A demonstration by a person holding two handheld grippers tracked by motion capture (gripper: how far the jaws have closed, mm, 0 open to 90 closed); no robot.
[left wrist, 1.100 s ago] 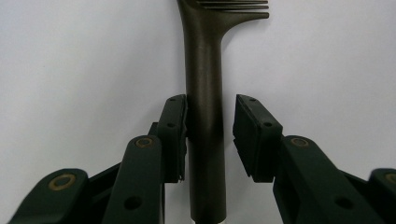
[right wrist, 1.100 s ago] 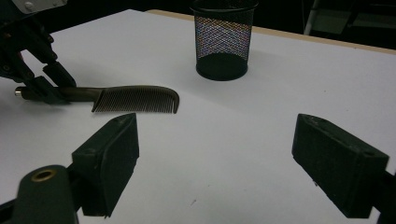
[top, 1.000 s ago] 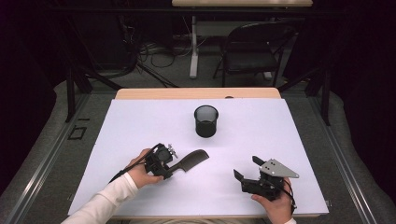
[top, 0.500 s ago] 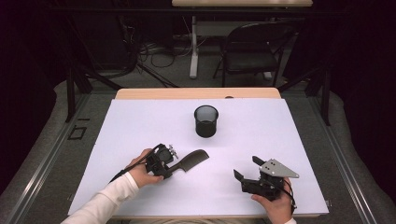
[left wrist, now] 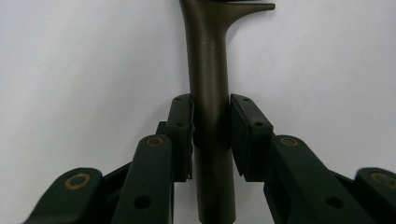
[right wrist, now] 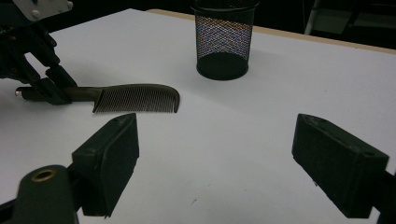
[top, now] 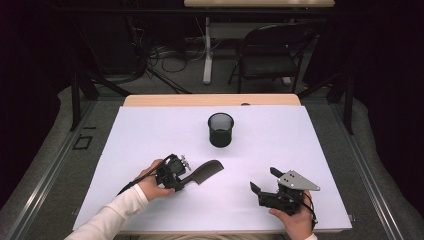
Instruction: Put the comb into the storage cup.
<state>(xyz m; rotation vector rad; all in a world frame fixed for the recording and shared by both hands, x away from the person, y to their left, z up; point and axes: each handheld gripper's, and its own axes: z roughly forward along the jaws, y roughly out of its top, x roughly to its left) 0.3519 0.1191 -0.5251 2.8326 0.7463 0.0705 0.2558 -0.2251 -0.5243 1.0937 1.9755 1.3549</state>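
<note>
My left gripper (top: 186,176) has just been closing its jaws on the smooth, round handle of a dark comb (top: 205,171); the pads look to be pressing it, though one side shows a thin gap. The comb lies flat on the white table (top: 310,150), its fine teeth curving to a rounded tip. Farther back stands a black mesh cup (top: 221,129). My right gripper (top: 264,181) hovers wide open, holding nothing. No writing anywhere.

A lab-like recording room; white-covered table (top: 150,130), dark surrounds, floor cables (top: 165,52) (a folding chair (top: 270,55) behind)
</note>
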